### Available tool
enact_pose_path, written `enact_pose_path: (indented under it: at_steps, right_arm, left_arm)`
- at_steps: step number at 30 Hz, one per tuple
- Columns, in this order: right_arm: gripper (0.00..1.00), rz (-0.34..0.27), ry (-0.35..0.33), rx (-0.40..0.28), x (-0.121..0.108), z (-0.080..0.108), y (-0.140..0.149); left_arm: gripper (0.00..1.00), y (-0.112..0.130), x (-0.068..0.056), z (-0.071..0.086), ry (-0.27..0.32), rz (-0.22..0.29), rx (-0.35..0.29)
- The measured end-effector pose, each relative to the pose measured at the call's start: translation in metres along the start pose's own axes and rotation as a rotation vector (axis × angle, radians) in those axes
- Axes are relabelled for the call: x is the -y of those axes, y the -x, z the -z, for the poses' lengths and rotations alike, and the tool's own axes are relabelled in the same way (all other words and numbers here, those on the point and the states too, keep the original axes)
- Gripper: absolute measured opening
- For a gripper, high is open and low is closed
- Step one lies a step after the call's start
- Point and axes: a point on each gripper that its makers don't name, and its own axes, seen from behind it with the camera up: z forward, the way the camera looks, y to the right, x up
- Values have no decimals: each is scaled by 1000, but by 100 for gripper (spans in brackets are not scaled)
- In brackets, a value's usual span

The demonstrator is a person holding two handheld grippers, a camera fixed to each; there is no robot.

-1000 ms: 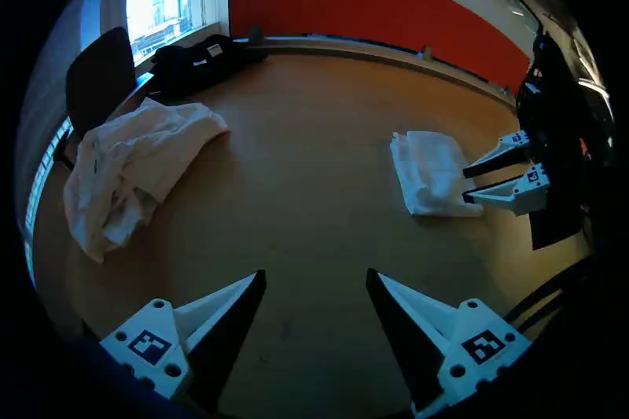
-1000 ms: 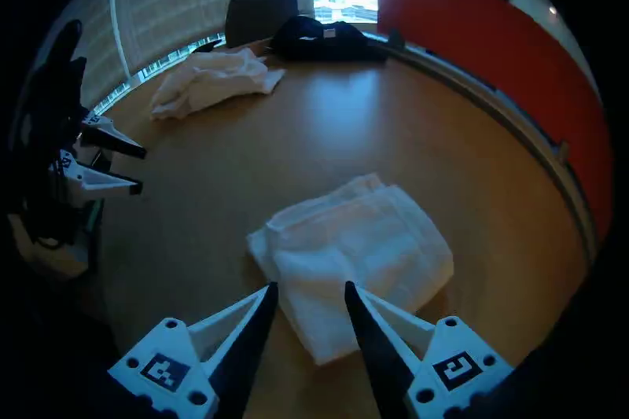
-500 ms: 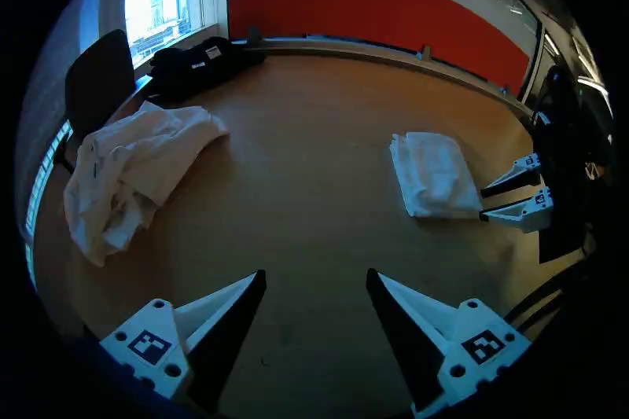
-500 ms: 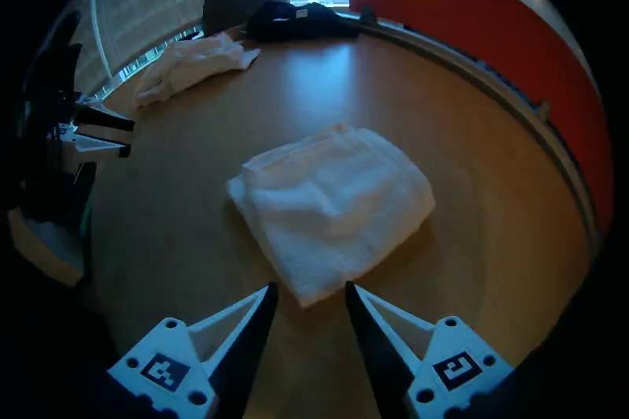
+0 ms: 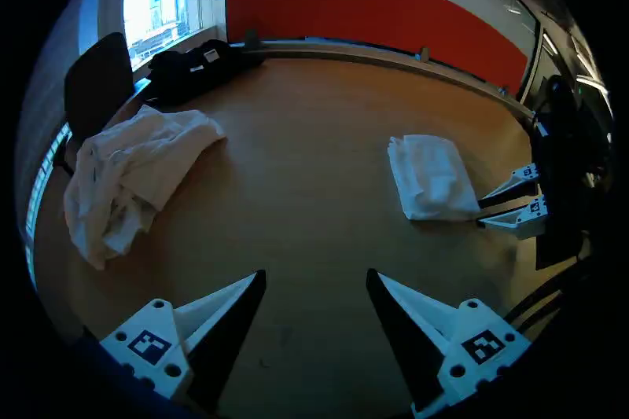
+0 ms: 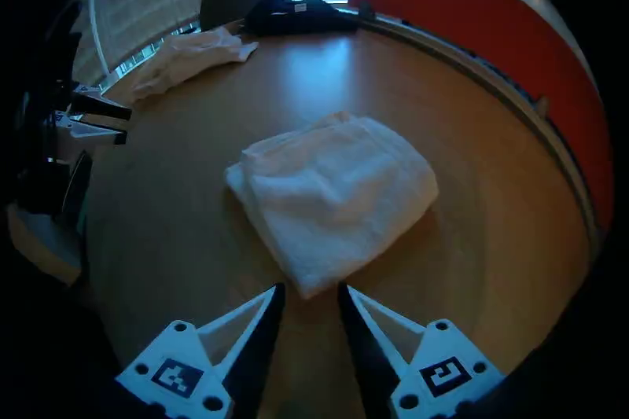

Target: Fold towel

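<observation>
The left gripper [image 5: 314,273] is hanging wide open at 6 o'clock over the wooden table [image 5: 314,144], holding nothing. The right gripper [image 6: 309,289], also at 6 o'clock, is keeping a narrow gap and gripping nothing, with the near corner of the folded white towel [image 6: 334,191] lying just at its tips. The towel is resting as a compact rectangle at centre, so the folding is looking essentially done. At 10 o'clock a crumpled white cloth [image 6: 185,57] is lying unfolded. At 12 o'clock a black bag [image 6: 299,16] is sitting; I cannot tell its contents.
</observation>
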Motion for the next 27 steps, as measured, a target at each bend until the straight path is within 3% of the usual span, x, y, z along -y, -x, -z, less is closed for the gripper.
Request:
enact_pose_path:
  at_steps: [10, 14, 27]
  right_arm:
    - [23, -29, 15, -9, 0, -2, 4]
    - [7, -47, 18, -19, -2, -1, 4]
    - [6, -66, 21, -65, -7, 8, -9]
  left_arm:
    - [94, -1, -1, 1, 1, -6, -2]
    - [94, -1, -1, 1, 1, -6, -2]
    - [94, -1, -4, 1, 7, -11, 0]
